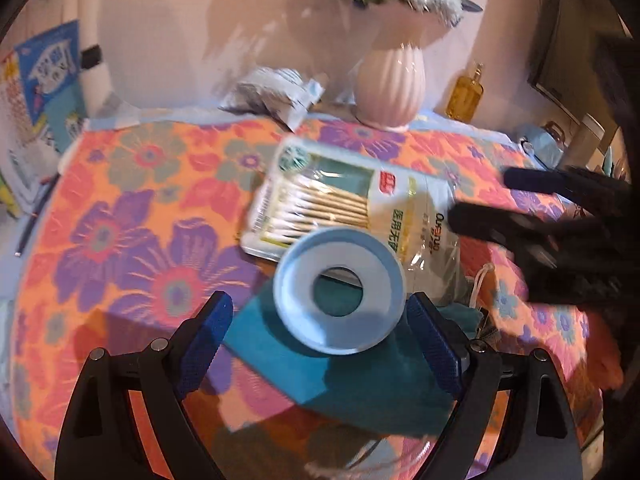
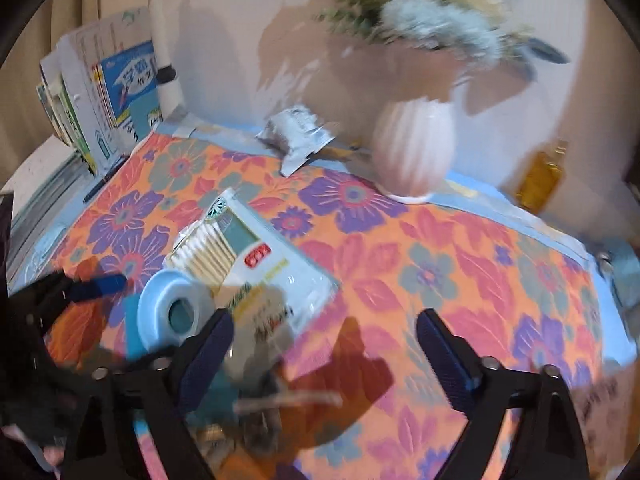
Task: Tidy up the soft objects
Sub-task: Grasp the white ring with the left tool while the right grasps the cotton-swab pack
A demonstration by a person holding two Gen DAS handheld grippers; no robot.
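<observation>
A light blue tape roll (image 1: 339, 291) stands on a folded teal cloth (image 1: 352, 376) on the flowered tablecloth. My left gripper (image 1: 320, 344) is open, its blue pads either side of the roll, not touching it. A clear pack of cotton swabs (image 1: 320, 200) lies just behind the roll. My right gripper (image 2: 324, 356) is open and empty over bare tablecloth; the roll (image 2: 172, 312), swab pack (image 2: 248, 252) and left gripper's fingers (image 2: 96, 284) show at its left. The right gripper's fingers (image 1: 532, 184) show at the right of the left wrist view.
A pink ribbed vase (image 1: 390, 80) with flowers stands at the table's back. A silver packet (image 1: 276, 92) lies left of it and an amber bottle (image 1: 464, 98) right of it. Books and boxes (image 2: 112, 92) stand at the far left. A drawstring bag (image 2: 256, 392) lies by the cloth.
</observation>
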